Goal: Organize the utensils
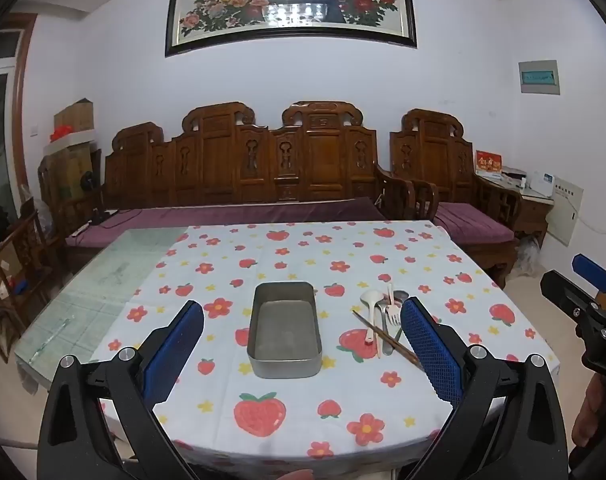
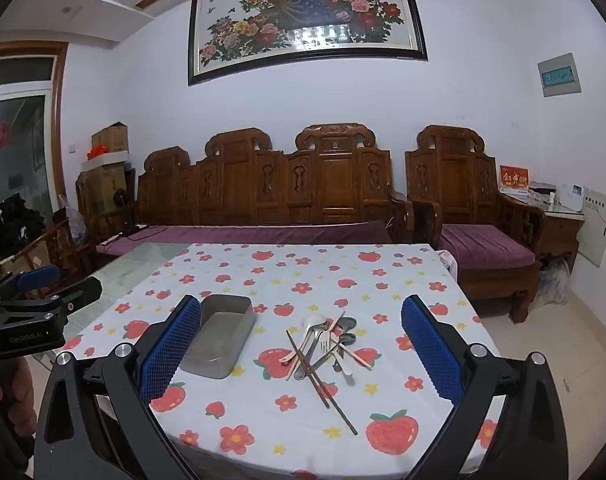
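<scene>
An empty rectangular metal tin point(image 1: 284, 328) stands on the strawberry-print tablecloth point(image 1: 263, 408), straight ahead of my left gripper point(image 1: 302, 316), which is open and empty above the near table edge. To the tin's right lies a pile of utensils point(image 1: 385, 316): spoons, a fork, dark chopsticks. In the right wrist view the pile point(image 2: 327, 346) lies ahead of my open, empty right gripper point(image 2: 302, 314), with the chopsticks point(image 2: 321, 380) pointing toward me and the tin point(image 2: 220, 336) at left, beside my left finger.
The cloth covers most of a glass-topped table point(image 1: 103, 280); bare glass shows at left. A carved wooden sofa point(image 1: 243, 168) and armchair point(image 1: 455, 176) stand behind it. The other gripper point(image 1: 583, 312) shows at the right edge of the left wrist view.
</scene>
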{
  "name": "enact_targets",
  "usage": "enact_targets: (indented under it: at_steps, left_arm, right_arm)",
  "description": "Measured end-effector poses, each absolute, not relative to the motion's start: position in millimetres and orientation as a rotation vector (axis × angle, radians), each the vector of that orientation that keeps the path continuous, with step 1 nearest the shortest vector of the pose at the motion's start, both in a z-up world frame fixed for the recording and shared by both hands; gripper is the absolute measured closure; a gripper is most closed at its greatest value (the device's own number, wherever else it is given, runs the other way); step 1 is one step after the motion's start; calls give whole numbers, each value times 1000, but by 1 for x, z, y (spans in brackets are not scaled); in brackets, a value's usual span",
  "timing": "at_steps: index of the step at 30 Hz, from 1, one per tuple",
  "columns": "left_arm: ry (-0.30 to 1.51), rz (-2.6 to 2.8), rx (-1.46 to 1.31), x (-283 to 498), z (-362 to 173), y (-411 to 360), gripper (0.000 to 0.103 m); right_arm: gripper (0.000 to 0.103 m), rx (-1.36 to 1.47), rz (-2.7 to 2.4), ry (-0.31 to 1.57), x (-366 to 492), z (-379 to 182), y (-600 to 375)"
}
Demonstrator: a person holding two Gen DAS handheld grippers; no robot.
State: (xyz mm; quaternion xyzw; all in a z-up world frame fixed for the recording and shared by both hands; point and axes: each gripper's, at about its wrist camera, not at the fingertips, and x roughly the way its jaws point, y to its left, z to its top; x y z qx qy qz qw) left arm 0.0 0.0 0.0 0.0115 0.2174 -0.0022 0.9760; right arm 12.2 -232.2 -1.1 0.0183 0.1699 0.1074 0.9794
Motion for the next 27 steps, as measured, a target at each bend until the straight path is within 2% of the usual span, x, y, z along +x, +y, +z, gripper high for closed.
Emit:
enact_targets:
  at_steps: [27]
  left_arm:
    - [430, -8, 21, -3, 9, -11, 8]
  right_arm:
    - [3, 36, 213, 352, 13, 0, -234]
